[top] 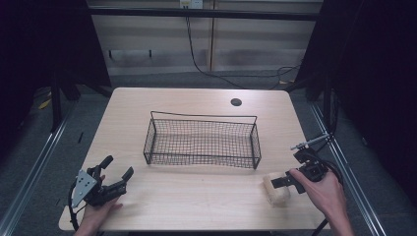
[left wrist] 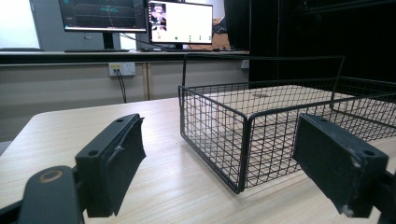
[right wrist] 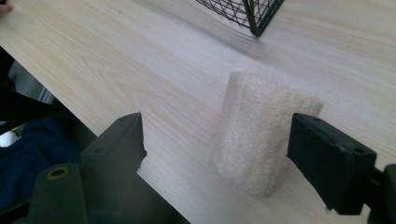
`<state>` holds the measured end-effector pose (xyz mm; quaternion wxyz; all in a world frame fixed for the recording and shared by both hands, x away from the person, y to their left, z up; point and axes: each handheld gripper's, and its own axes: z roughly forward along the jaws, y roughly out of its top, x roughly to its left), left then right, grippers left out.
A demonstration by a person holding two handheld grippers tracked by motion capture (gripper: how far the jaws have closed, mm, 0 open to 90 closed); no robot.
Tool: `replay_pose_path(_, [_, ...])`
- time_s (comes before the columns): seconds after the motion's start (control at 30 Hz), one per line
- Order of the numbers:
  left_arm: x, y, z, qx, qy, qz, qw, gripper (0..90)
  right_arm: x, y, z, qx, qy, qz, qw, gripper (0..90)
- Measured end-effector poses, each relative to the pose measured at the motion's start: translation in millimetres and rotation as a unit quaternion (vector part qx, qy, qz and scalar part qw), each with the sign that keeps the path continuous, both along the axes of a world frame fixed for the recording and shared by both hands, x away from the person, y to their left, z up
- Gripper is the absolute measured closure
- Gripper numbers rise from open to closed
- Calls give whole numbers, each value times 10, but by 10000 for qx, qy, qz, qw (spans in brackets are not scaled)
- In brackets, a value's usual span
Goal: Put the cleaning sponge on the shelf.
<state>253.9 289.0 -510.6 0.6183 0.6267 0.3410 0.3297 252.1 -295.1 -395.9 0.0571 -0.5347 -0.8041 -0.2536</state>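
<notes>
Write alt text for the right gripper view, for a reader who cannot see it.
A pale, fuzzy sponge block lies on a light wooden table between the open jaws of the right gripper, close to the right-hand jaw. A corner of a black wire basket shows at the top.

Wire basket [top: 201, 142] sits mid-worktop [top: 196, 196]. Sponge [top: 275, 191] lies on worktop, front-right of basket, near the front edge. Left gripper [top: 118, 169] front-left; right gripper [top: 278, 183] at the sponge.

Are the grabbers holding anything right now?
No. The right gripper is open around the beige sponge, not clamped on it. The left gripper is open near the wire basket.
</notes>
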Motion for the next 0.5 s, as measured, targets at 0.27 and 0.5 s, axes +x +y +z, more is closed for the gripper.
replay_pose_path(0.27, [0, 0, 0, 1, 0, 0, 10000, 161, 69, -39, -67, -218, 277, -16, 9994, 191])
replay_pose_path(0.5, [0, 0, 0, -1, 1, 0, 10000, 161, 146, -29, -150, -373, 429, 61, 9984, 202])
